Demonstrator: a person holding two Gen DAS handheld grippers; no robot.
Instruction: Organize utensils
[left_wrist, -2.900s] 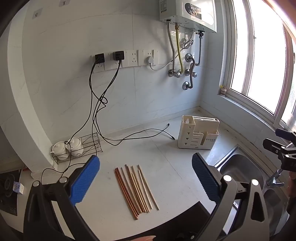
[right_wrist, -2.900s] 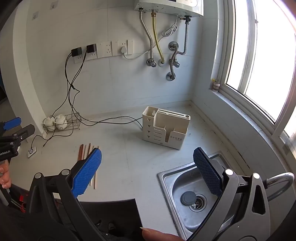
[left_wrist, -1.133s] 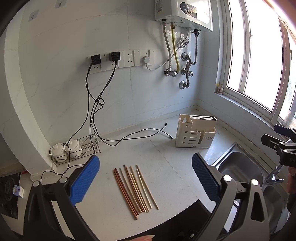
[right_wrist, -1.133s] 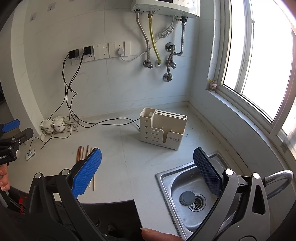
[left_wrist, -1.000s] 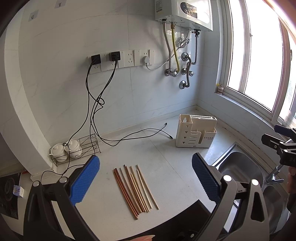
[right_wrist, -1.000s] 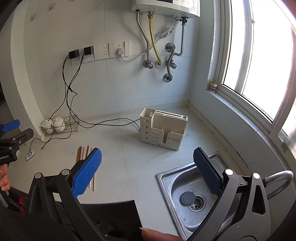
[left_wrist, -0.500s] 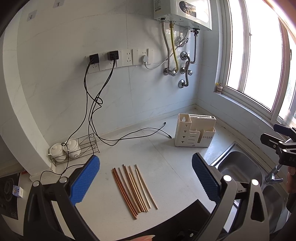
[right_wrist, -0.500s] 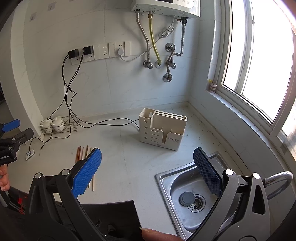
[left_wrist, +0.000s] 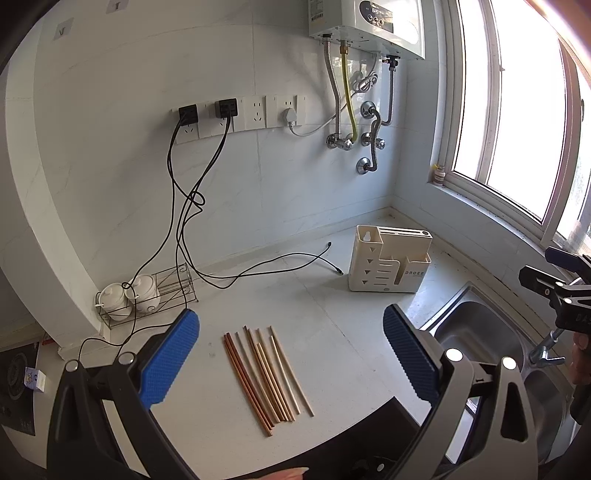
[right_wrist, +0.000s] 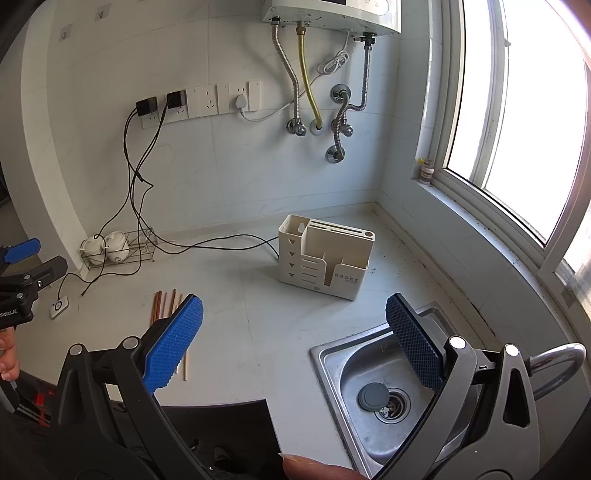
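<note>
White kitchen counter (left_wrist: 332, 332) filling both views, running to a tiled corner under a window.

Left gripper (left_wrist: 291, 354) hovering above the counter's near edge, blue pads (left_wrist: 168, 360) spread wide apart, holding nothing. Chopsticks (left_wrist: 266, 373) lying flat on the counter, showing between the pads in the left wrist view: a loose bundle side by side, reddish ones to the left, paler ones to the right, tips fanning slightly. Not touching either pad.

Right gripper (right_wrist: 295, 332) also hanging with fingers wide apart and empty, positioned over the counter edge beside the steel sink (right_wrist: 369, 373). Grey drain plug (right_wrist: 372, 396) sitting beside the strainer in the basin. Chopsticks (right_wrist: 166, 302) partly hiding behind the left pad in this view.

Cream utensil holder (left_wrist: 388, 264) standing upright further back, well apart from the chopsticks, near the sink's far corner; several compartments open at the top, contents not discernible.

Black cables (left_wrist: 258, 269) trailing across the counter from wall sockets (left_wrist: 236, 114), one loose end lying just left of the holder. Wire rack (left_wrist: 147, 295) with two white lidded pots standing against the wall at far left. Small white puck device (right_wrist: 59, 306) resting on the counter near the rack.

Water heater (left_wrist: 369, 22) hanging on the far wall, pipes dropping below it.
</note>
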